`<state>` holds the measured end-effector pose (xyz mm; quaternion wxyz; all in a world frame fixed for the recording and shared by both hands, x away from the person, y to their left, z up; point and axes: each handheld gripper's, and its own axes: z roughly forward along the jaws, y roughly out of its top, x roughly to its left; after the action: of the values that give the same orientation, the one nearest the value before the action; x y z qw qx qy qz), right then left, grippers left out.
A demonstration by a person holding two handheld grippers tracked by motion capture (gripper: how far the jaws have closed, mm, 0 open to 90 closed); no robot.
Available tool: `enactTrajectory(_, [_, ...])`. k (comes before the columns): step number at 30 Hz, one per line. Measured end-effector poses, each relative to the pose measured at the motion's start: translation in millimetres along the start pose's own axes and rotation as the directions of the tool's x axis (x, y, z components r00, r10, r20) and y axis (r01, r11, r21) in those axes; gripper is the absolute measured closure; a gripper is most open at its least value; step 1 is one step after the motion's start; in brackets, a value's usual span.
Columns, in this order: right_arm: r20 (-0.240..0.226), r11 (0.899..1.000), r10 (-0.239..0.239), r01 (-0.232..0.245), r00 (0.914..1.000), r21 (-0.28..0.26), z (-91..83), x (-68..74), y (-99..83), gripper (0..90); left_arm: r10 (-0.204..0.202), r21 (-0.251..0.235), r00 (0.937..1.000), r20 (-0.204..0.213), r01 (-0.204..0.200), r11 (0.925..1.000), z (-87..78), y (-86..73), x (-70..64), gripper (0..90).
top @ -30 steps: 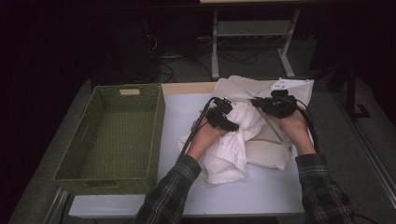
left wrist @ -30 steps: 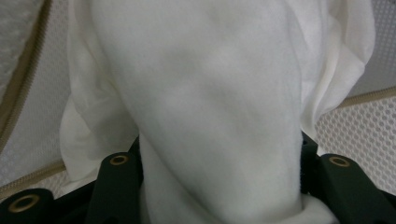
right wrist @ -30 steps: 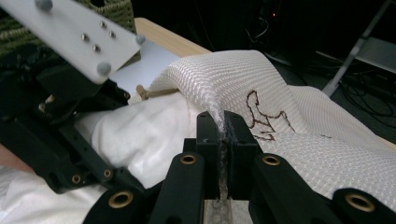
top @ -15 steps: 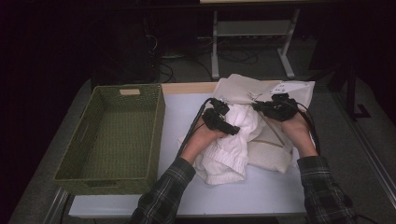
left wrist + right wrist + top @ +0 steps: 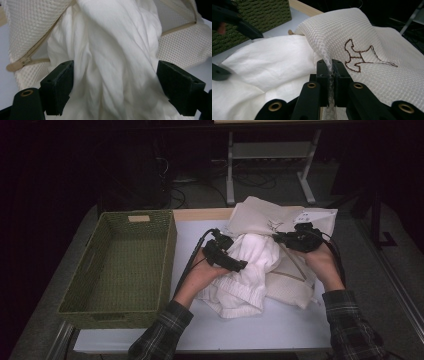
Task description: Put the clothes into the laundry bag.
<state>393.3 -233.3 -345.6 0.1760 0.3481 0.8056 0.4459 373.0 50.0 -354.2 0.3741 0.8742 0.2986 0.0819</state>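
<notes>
Table (image 5: 280,330) wide, green basket (image 5: 75,305) at left, nothing in it. Cream mesh laundry bag (image 5: 295,287) right of centre, white garment (image 5: 250,270) half inside its mouth. Right gripper (image 5: 331,72) clamped on mesh edge, holds opening up. Left gripper (image 5: 113,92) jaws spread, white cloth bunched between, no pinch. Judgement: transfer midway, most of garment outside bag; basket step not yet begun.

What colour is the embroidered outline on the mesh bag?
Brown embroidered outline on the cream mesh laundry bag; clearest in right gripper view.

Right claw (image 5: 331,71) clamped on cream mesh bag (image 5: 352,37), white cloth (image 5: 269,65) just beside, green basket (image 5: 254,15) behind.
</notes>
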Motion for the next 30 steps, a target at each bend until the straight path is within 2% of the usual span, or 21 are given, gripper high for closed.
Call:
enactTrajectory(3, [-0.002, 1.000, 0.008, -0.008, 1.0000, 0.018, 0.5, -1.3, -4.7, 84.3, 0.020, -0.011, 0.9998, -0.002, -0.020, 0.9997, -14.3, -11.8, -8.2, 15.9])
enactTrajectory(4, [-0.002, 1.000, 0.008, -0.008, 1.0000, 0.018, 0.5, -1.3, -4.7, 84.3, 0.020, -0.011, 0.9998, -0.002, -0.020, 0.9997, -14.3, -11.8, -8.2, 16.0])
enactTrajectory(5, [-0.005, 0.999, 0.012, -0.012, 0.9999, 0.030, 2.0, -2.3, -7.2, 84.0, 0.025, -0.016, 0.9997, 0.007, -0.025, 0.9996, -20.8, -18.8, -11.5, 16.0])
enactTrajectory(8, [-0.004, 0.999, 0.017, -0.017, 0.9999, 0.044, 4.8, -3.3, -10.4, 83.5, 0.020, -0.022, 0.9995, 0.025, -0.020, 0.9996, -24.4, -27.0, -14.7, 16.2])
enactTrajectory(9, [-0.002, 0.999, 0.018, -0.018, 0.9998, 0.047, 5.4, -3.6, -11.0, 83.3, 0.024, -0.031, 0.9992, 0.031, -0.023, 0.9992, -26.1, -36.1, -17.8, 16.7])
enactTrajectory(10, [-0.002, 0.999, 0.019, -0.019, 0.9998, 0.048, 5.6, -3.6, -11.3, 83.0, 0.024, -0.031, 0.9992, 0.031, -0.023, 0.9992, -26.1, -36.1, -17.8, 17.7])
enactTrajectory(12, [-0.002, 0.999, 0.018, -0.018, 0.9998, 0.047, 5.4, -3.4, -11.4, 82.3, 0.014, -0.031, 0.9993, 0.035, -0.013, 0.9994, -22.8, -50.9, -19.8, 17.7])
enactTrajectory(14, [-0.001, 0.999, 0.018, -0.018, 0.9998, 0.047, 5.2, -3.1, -11.3, 81.7, 0.012, -0.022, 0.9992, 0.038, -0.011, 0.9997, -21.1, -55.7, -19.7, 17.7])
enactTrajectory(15, [-0.002, 0.999, 0.018, -0.018, 0.9998, 0.050, 5.3, -2.8, -11.3, 80.9, 0.013, 0.001, 0.9990, 0.042, -0.013, 0.9999, -17.0, -63.6, -18.8, 17.6])
enactTrajectory(18, [0.000, 0.999, 0.015, -0.015, 0.9999, 0.052, 6.0, -2.8, -11.8, 79.5, 0.015, 0.010, 0.9992, 0.038, -0.015, 0.9998, -14.3, -70.2, -17.6, 16.9])
enactTrajectory(20, [-0.001, 0.999, 0.015, -0.015, 0.9999, 0.052, 6.3, -2.6, -11.9, 78.8, 0.004, 0.018, 0.9989, 0.046, -0.005, 0.9998, -9.5, -76.1, -16.3, 16.9])
enactTrajectory(21, [-0.004, 0.998, 0.014, -0.014, 0.9999, 0.054, 7.1, -2.8, -12.2, 77.7, 0.014, 0.028, 0.9993, 0.034, -0.015, 0.9995, -2.7, -80.4, -15.6, 16.9])
enactTrajectory(24, [-0.003, 0.998, 0.014, -0.014, 0.9999, 0.055, 8.2, -2.3, -12.5, 73.8, 0.019, 0.036, 0.9995, 0.025, -0.020, 0.9992, 2.9, -82.1, -14.4, 17.0])
enactTrajectory(25, [-0.006, 0.998, 0.011, -0.011, 0.9999, 0.054, 8.6, -1.0, -12.8, 66.0, 0.026, 0.029, 0.9992, 0.030, -0.026, 0.9992, 6.8, -83.6, -13.0, 17.2])
enactTrajectory(26, [-0.006, 0.998, 0.011, -0.011, 0.9999, 0.054, 8.6, -1.0, -12.8, 66.0, 0.026, 0.029, 0.9992, 0.030, -0.026, 0.9992, 6.8, -83.6, -13.0, 17.5])
enactTrajectory(27, [-0.011, 0.999, 0.012, -0.011, 0.9999, 0.051, 8.0, 0.2, -13.2, 60.9, 0.025, 0.029, 0.9992, 0.032, -0.026, 0.9992, 8.6, -84.4, -12.3, 17.5])
enactTrajectory(29, [-0.032, 0.998, 0.022, -0.020, 0.9993, 0.055, 3.9, 2.9, -14.9, 47.4, 0.017, 0.025, 0.9990, 0.042, -0.018, 0.9995, 11.5, -87.1, -10.4, 18.6])
enactTrajectory(30, [-0.032, 0.998, 0.022, -0.020, 0.9993, 0.055, 3.9, 2.9, -14.9, 47.4, 0.017, 0.025, 0.9990, 0.042, -0.018, 0.9995, 11.5, -87.1, -10.4, 18.6])
